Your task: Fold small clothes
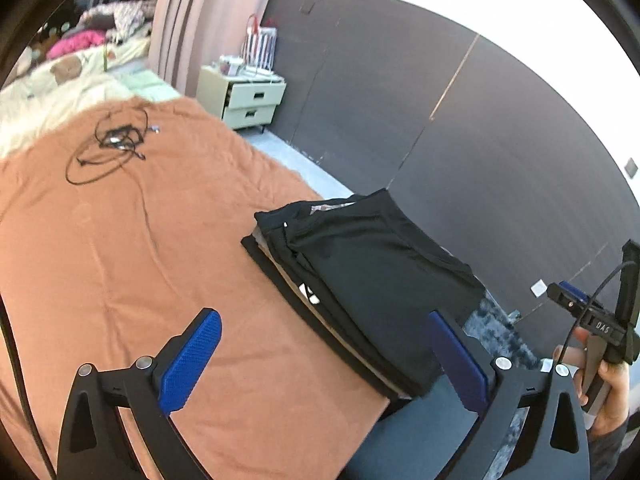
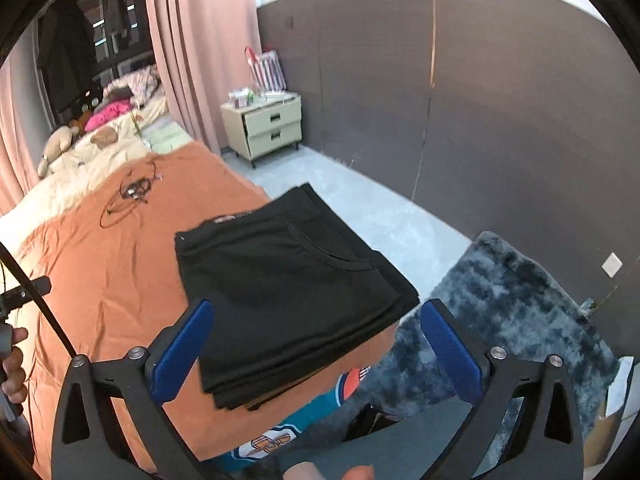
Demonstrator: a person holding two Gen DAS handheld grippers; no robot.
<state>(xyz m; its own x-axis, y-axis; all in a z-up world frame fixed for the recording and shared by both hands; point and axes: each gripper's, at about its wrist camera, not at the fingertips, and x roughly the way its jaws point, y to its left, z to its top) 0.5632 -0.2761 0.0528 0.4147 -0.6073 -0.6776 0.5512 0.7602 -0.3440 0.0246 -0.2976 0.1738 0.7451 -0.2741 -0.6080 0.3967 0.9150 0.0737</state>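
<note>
Both sets of jaws gape wide, nothing between them: left gripper [image 1: 324, 360] and right gripper [image 2: 316, 352] hover above the folded black stack [image 2: 288, 280]. It sits at the corner of the orange bed cover [image 1: 120, 260], close to the edge. A careless brush here could topple it onto the grey rug [image 2: 500, 300].
</note>
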